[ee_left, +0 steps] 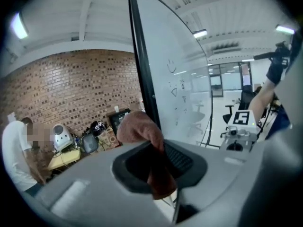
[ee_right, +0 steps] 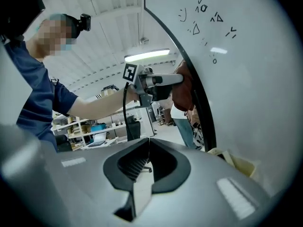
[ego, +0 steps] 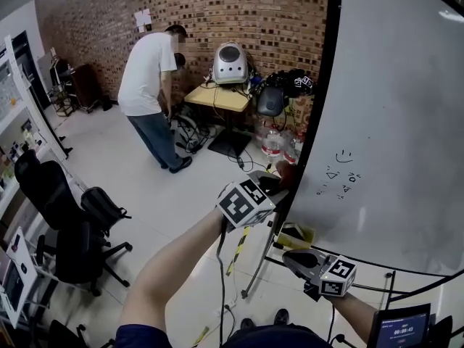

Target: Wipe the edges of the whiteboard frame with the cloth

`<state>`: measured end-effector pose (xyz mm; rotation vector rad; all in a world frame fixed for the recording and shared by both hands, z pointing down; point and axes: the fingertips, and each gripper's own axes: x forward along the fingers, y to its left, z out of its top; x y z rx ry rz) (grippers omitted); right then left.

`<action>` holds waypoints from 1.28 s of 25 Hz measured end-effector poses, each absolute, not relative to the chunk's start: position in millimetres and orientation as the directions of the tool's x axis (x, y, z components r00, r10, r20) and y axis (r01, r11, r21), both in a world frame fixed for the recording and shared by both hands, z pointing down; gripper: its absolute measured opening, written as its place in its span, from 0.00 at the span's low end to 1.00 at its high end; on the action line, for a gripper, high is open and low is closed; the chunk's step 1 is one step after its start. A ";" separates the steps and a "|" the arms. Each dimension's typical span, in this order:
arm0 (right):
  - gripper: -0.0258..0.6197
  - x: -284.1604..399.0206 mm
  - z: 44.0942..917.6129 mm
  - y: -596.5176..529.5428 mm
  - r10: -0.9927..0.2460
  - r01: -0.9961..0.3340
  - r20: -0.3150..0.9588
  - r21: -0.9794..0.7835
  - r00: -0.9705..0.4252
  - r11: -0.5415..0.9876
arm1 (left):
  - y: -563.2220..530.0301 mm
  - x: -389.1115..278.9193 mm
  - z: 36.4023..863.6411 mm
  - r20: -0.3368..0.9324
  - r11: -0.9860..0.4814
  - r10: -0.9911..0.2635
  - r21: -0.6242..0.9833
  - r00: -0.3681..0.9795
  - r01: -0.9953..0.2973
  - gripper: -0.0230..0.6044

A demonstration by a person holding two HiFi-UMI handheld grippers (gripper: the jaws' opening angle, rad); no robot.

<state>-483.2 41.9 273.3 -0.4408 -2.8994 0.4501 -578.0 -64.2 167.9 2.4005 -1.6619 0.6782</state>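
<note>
The whiteboard (ego: 391, 107) stands at the right, with a black frame edge (ego: 313, 100) running down its left side. My left gripper (ego: 270, 185) is shut on a reddish-brown cloth (ego: 288, 174), which sits right at that edge. In the left gripper view the cloth (ee_left: 142, 129) bulges out of the gripper (ee_left: 158, 162) beside the frame (ee_left: 142, 70). My right gripper (ego: 291, 257) hangs lower, near the board's bottom rail, shut and empty. The right gripper view shows its own jaws (ee_right: 147, 162) closed together, and the left gripper (ee_right: 151, 82) with the cloth (ee_right: 182, 86) against the frame (ee_right: 199, 108).
A person in a white shirt (ego: 148, 71) bends over by a small desk (ego: 217, 96) at the brick wall. Black office chairs (ego: 65, 216) stand at the left. Water bottles (ego: 272, 145) and a yellow box (ego: 297, 234) lie by the board's foot.
</note>
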 end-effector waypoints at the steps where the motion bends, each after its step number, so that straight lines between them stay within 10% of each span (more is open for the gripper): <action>1: 0.06 -482.5 269.7 38.9 0.304 0.255 0.118 -0.317 -0.945 0.914 | -65.4 -576.5 165.3 0.439 -0.377 -0.852 -0.141 0.284 -0.915 0.14; 32: 0.05 -477.4 147.1 -29.0 0.174 0.169 0.058 -0.076 -0.983 0.983 | -75.4 -582.0 27.2 0.202 -0.259 -0.954 -0.190 0.221 -0.947 0.14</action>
